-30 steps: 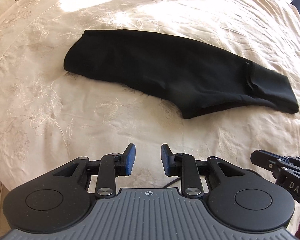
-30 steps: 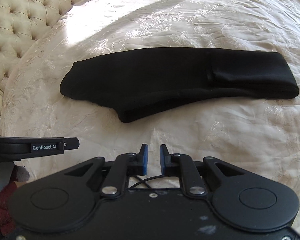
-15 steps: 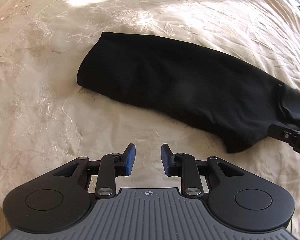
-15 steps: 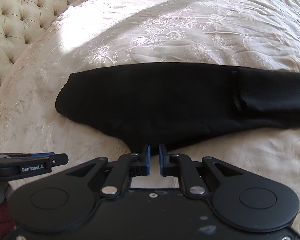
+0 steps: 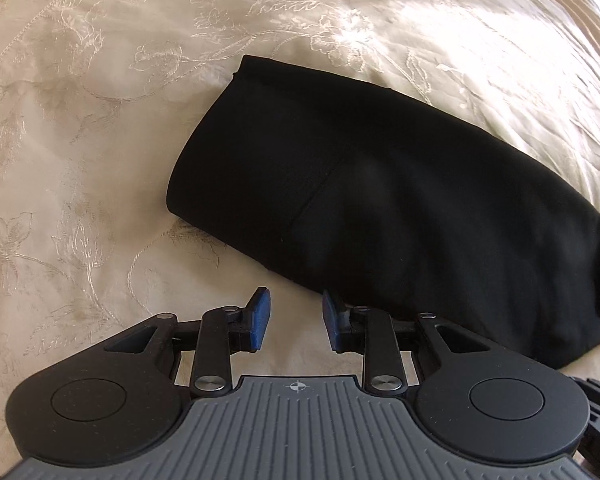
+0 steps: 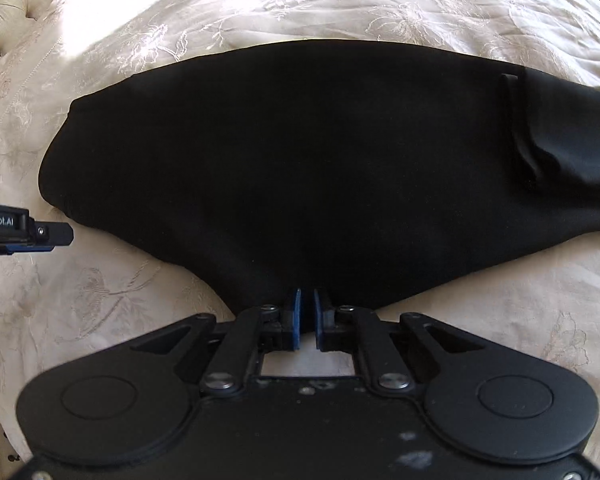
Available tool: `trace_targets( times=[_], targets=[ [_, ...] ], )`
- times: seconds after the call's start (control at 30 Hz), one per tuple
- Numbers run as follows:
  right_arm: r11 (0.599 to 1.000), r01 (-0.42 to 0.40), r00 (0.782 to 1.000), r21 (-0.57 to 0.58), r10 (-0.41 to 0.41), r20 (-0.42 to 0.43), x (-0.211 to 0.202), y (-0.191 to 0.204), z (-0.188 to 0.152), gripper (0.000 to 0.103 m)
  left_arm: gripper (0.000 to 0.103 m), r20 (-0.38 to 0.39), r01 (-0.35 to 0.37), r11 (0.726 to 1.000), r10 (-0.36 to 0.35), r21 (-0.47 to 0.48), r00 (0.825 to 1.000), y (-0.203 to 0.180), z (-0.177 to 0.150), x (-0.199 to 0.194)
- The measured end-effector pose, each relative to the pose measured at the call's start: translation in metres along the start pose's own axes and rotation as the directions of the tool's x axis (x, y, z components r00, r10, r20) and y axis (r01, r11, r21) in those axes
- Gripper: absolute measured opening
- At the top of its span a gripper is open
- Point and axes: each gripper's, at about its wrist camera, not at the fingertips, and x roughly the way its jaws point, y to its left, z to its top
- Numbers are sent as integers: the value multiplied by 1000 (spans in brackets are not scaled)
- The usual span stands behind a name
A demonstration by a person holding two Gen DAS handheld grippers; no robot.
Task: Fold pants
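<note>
Pants [image 6: 300,160], black and already doubled lengthwise, are laid across the cream bedspread [image 5: 80,160]. The left gripper [image 5: 294,322] is held part-open and empty just beside their near edge. The right gripper [image 6: 307,320] is closing at that edge; whether cloth is caught cannot be told. A single layer may be pinched, so the fold could be dragged apart.

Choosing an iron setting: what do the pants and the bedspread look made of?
Pants: matte black, smooth, probably a soft knit or woven; no sheen, drapes limply. Bedspread: cream, satiny, likely a silky synthetic or blend; glossy highlights and embroidered flowers. Fibre cannot be confirmed by sight.
</note>
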Motion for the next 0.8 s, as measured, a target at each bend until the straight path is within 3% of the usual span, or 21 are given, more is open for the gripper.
trace_targets(
  times=[0.13,0.3,0.47,0.67,0.8],
  targets=[
    [1000,0,1000,1,0,-25,5,-2,5,8,31,-15,16,999,-17,-36,1000,9,9,12],
    [1000,1,999,14,0,-50,11,-4,12,8,47,-36,17,998,-19,-66,999,18,11,25],
    [1000,-4,998,19,5,-64,13,-7,18,8,54,-18,54,992,-56,-116,998,29,2,30],
    [1000,-15,996,26,17,-84,16,-11,24,8,61,69,155,966,-144,-208,987,52,-4,26],
    [999,-18,996,27,21,-91,15,-10,26,8,70,103,217,933,-195,-288,975,69,2,34]
  ],
)
